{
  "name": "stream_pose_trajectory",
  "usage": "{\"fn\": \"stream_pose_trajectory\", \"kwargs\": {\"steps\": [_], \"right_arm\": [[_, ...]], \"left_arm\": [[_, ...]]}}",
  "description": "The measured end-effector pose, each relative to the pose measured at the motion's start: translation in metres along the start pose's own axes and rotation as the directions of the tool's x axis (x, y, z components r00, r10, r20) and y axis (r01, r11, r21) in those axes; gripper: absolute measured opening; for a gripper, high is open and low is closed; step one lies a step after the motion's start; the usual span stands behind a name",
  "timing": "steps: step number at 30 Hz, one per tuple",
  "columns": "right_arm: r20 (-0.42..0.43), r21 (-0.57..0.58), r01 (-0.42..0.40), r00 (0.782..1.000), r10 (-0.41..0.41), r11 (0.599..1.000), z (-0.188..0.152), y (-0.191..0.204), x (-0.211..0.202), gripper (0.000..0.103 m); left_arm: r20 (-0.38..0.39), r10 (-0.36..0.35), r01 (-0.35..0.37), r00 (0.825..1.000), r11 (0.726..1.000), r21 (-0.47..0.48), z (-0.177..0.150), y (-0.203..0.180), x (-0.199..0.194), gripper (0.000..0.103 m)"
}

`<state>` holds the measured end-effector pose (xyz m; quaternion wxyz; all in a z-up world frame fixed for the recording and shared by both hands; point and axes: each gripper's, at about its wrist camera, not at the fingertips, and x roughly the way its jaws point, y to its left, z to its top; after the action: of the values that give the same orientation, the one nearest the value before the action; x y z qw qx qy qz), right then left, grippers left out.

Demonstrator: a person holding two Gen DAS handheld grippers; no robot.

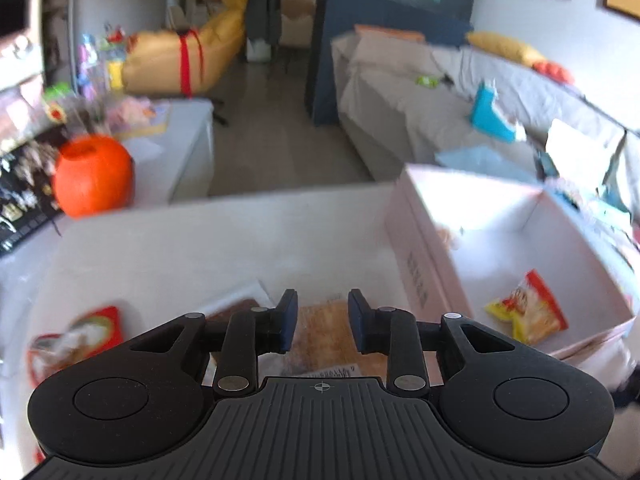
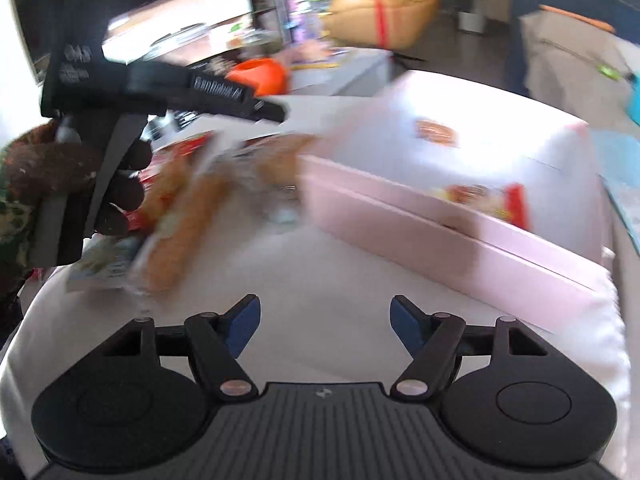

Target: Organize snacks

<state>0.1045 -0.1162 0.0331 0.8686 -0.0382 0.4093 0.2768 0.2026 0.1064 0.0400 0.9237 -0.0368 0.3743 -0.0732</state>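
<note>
**Desk:** What sits nearest in the left wrist view?

**Photographer:** The left gripper (image 1: 322,304), its blue-padded fingers (image 1: 289,320) drawn close together with only a narrow slot between them. A bread packet (image 1: 324,336) lies on the white surface (image 1: 220,240) right behind that slot. I cannot tell whether the pads touch it.

**Desk:** And around it?

**Photographer:** A dark brown packet (image 1: 236,308) lies just beside the bread at ten o'clock, and a red snack bag (image 1: 76,340) is farther out at nine. At three o'clock stands an open pink box (image 1: 420,240) with one yellow-and-red snack bag (image 1: 528,312) lying on its floor.

**Desk:** The right wrist view?

**Photographer:** The right gripper (image 2: 324,312) hangs over bare cloth, fingers (image 2: 244,320) spread wide with nothing between them. At ten o'clock a gloved hand (image 2: 124,184) grips the other tool above the blurred snack pile, and the box runs from one to three o'clock.

**Desk:** Beyond the surface?

**Photographer:** In the left wrist view, an orange pumpkin-shaped pot (image 1: 94,176) stands at ten o'clock, and a grey-draped sofa (image 1: 400,112) runs back at one o'clock — the rest is blurred.
</note>
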Motion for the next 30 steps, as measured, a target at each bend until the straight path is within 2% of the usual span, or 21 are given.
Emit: {"fn": "stream_pose_trajectory", "kwargs": {"steps": [5,8,11,15,17,18,20,21,25,26,28,30], "right_arm": [[0.072,0.056,0.075,0.994,-0.079,0.996,0.007,-0.028,-0.004,0.073],[0.09,0.097,0.009,0.996,-0.018,0.995,0.01,-0.033,-0.004,0.073],[0.111,0.076,-0.039,0.993,0.031,0.996,0.011,-0.021,-0.001,0.077],[0.09,0.005,-0.094,0.992,0.093,0.996,0.012,0.002,-0.002,0.079],[0.076,-0.011,-0.106,0.991,0.106,0.994,0.015,0.011,0.002,0.08],[0.071,-0.01,-0.112,0.991,0.113,0.994,0.016,0.014,0.005,0.081],[0.069,-0.004,-0.119,0.99,0.119,0.993,0.019,0.02,0.007,0.082],[0.072,0.0,-0.119,0.99,0.118,0.993,0.021,0.021,0.007,0.082],[0.088,-0.013,-0.09,0.992,0.09,0.996,0.033,0.031,0.016,0.086],[0.08,-0.03,-0.084,0.993,0.086,0.996,0.035,0.034,0.022,0.086],[0.056,-0.046,-0.066,0.996,0.068,0.997,0.034,0.034,0.032,0.085],[0.019,-0.039,-0.08,0.997,0.08,0.996,0.035,0.031,0.042,0.073]], "left_arm": [[-0.035,-0.084,0.087,0.996,0.993,0.082,-0.018,-0.006,-0.015,0.028],[-0.063,-0.142,0.147,0.988,0.986,0.081,-0.035,-0.009,-0.032,0.028],[-0.095,-0.209,0.213,0.973,0.976,0.039,-0.049,-0.008,-0.049,0.028],[-0.127,-0.298,0.291,0.946,0.954,-0.072,-0.065,0.002,-0.063,0.028],[-0.123,-0.293,0.285,0.948,0.956,-0.075,-0.07,0.001,-0.068,0.028],[-0.117,-0.269,0.263,0.956,0.963,-0.063,-0.073,0.001,-0.072,0.028],[-0.11,-0.167,0.167,0.98,0.986,-0.015,-0.078,0.0,-0.079,0.028],[-0.105,-0.125,0.127,0.987,0.992,0.01,-0.08,0.0,-0.081,0.024],[-0.117,-0.125,0.124,0.985,0.992,-0.008,-0.082,0.004,-0.083,0.022],[-0.118,-0.119,0.119,0.986,0.993,-0.007,-0.082,0.003,-0.082,0.018],[-0.124,-0.108,0.108,0.986,0.994,-0.006,-0.082,0.003,-0.082,0.018],[-0.132,-0.119,0.118,0.984,0.993,-0.018,-0.084,0.002,-0.08,0.018]]}}
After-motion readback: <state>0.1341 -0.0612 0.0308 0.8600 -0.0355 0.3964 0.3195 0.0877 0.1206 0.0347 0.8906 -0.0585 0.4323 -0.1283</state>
